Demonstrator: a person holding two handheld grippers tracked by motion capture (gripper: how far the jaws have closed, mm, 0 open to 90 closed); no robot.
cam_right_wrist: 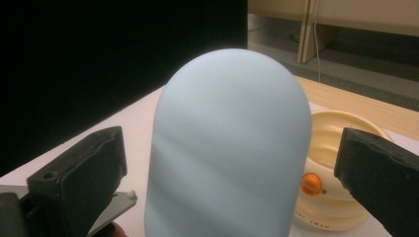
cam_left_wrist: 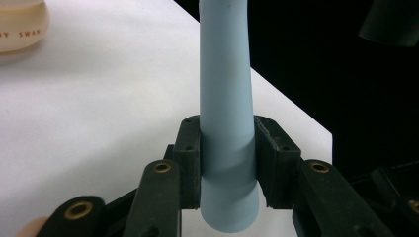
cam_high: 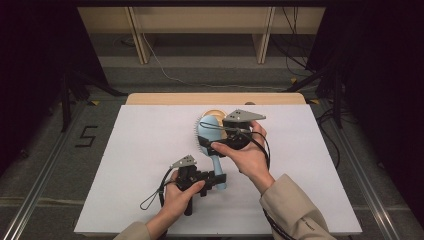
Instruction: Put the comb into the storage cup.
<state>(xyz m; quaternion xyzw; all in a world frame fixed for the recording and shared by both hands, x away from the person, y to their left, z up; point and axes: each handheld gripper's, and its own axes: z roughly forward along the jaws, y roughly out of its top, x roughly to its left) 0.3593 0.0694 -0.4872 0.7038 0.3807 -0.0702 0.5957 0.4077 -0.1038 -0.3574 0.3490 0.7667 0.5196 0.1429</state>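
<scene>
A light blue hairbrush lies lengthwise over the white board, its bristles facing left. My left gripper is shut on the end of the brush handle, one black pad pressing on each side. My right gripper sits at the brush head, under its grey plate. In the right gripper view the smooth back of the head stands between the two jaws with a gap on either side, so that gripper is open.
A cream round container with an orange button stands just beyond the brush head. The white board covers a wooden table; its right edge runs close by the handle. Shelf legs and cables stand on the floor behind.
</scene>
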